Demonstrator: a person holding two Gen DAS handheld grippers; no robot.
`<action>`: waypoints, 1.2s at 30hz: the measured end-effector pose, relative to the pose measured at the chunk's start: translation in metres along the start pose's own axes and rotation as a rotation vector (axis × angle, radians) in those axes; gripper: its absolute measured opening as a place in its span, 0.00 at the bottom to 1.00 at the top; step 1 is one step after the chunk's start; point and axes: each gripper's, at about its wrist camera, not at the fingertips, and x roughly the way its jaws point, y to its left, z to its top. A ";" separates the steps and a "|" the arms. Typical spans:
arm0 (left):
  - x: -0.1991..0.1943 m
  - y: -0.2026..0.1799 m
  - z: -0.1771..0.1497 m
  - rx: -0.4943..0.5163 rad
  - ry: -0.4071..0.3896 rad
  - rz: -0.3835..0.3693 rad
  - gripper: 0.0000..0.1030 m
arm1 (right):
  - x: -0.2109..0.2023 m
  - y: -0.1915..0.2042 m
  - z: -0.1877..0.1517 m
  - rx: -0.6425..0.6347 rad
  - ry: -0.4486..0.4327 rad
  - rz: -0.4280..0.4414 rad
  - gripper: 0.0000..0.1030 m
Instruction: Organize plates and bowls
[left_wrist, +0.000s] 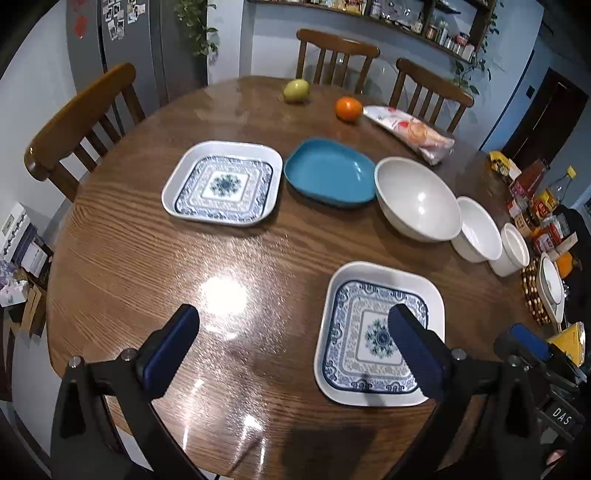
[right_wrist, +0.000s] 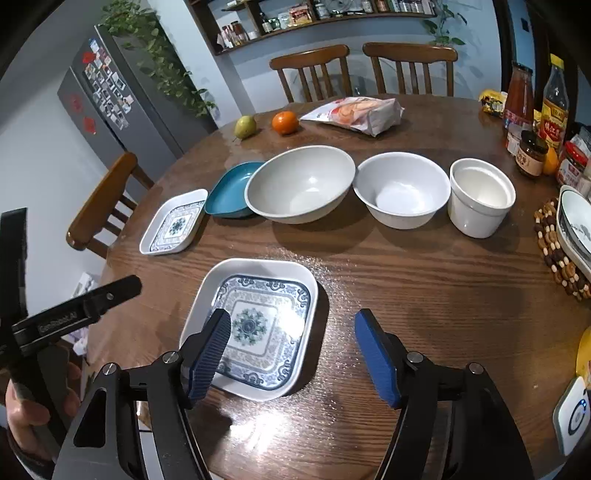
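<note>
A home dining kitchen. Wooden chairs (right_wrist: 310, 70) ring a round tabletop (right_wrist: 406, 280), beside a magnet-covered fridge (right_wrist: 110, 96). Wall shelves (right_wrist: 314, 18) hold jars and bottles.

Not much readable here tbh. In the left wrist view, white letters "DAS" sit on a black block (left_wrist: 562, 416) of the other gripper rig at the lower right edge. In the right wrist view there's "GenRobot.AI" printed in faint grey along a black bar (right_wrist: 61, 322) of the rig at the left, just above a hand (right_wrist: 22, 410). The oil bottle (right_wrist: 555, 101) at the back right has a yellow and red label with Chinese characters, too small and blurred for me to make out. Same with the jar (right_wrist: 530, 154) and the red packets beside it, labels there but unreadable.
</note>
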 end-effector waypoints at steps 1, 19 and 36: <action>0.000 0.003 0.003 -0.004 -0.003 -0.003 0.99 | 0.000 0.001 0.001 0.004 0.000 0.002 0.74; 0.035 0.063 0.066 0.056 -0.002 0.014 0.99 | 0.032 0.056 0.037 0.020 -0.017 -0.042 0.77; 0.121 0.134 0.121 0.090 0.092 0.003 0.87 | 0.159 0.142 0.075 0.014 0.120 0.038 0.75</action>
